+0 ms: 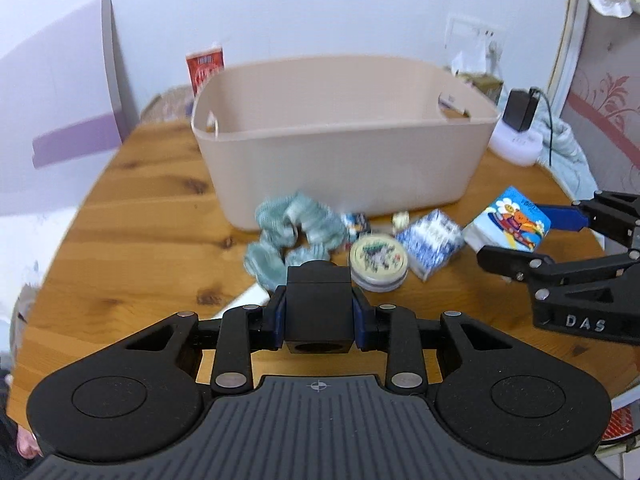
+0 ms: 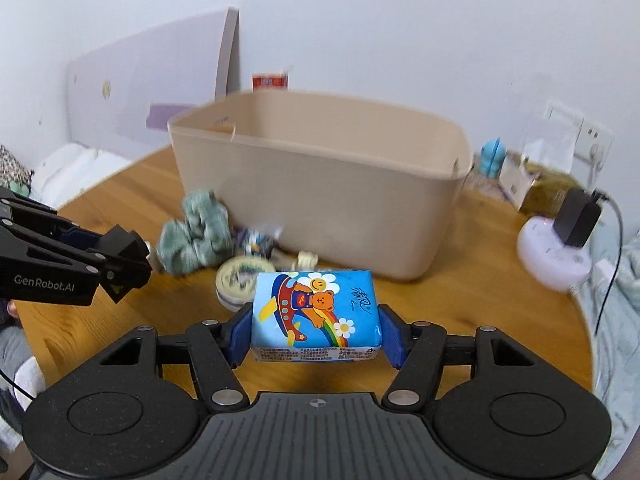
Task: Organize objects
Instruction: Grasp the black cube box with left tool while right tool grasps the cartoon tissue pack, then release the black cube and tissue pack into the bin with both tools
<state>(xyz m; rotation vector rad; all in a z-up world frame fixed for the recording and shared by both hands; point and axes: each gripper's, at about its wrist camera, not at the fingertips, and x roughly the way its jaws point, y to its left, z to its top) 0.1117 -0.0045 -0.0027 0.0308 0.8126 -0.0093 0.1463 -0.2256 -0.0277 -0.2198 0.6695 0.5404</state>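
right wrist | tissue pack (image 2: 316, 316): blue, cartoon bear, rainbow

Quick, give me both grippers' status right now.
Left gripper: shut on a black block.
Right gripper: shut on a blue tissue pack with a bear picture.
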